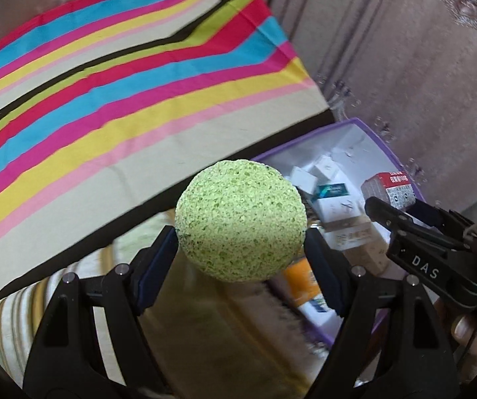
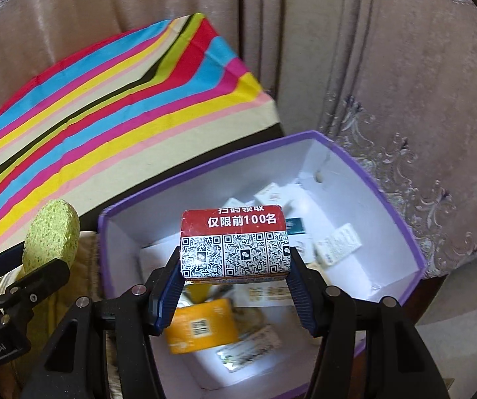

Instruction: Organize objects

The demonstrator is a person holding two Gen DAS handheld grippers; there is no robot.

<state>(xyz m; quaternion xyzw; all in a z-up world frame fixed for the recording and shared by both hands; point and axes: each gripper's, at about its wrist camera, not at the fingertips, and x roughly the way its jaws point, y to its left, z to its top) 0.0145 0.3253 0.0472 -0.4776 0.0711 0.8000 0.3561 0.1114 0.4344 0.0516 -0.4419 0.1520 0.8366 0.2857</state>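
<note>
My left gripper (image 1: 240,242) is shut on a round green sponge (image 1: 240,221), held in the air beside the purple box (image 1: 351,124). In the right wrist view the same sponge (image 2: 50,236) shows at the left, edge on, in the left gripper's fingers (image 2: 39,279). My right gripper (image 2: 233,262) is shut on a small red and white box with QR codes (image 2: 235,242), held above the open purple box (image 2: 401,206). That small box (image 1: 388,189) and the right gripper's fingers (image 1: 391,216) appear at the right of the left wrist view.
The purple box holds several small cartons, among them an orange one (image 2: 202,326) and white ones (image 2: 338,242). A bright striped cloth (image 1: 122,93) covers a surface to the left. Mauve curtains (image 2: 388,66) hang behind. A hand (image 1: 464,329) grips the right gripper's handle.
</note>
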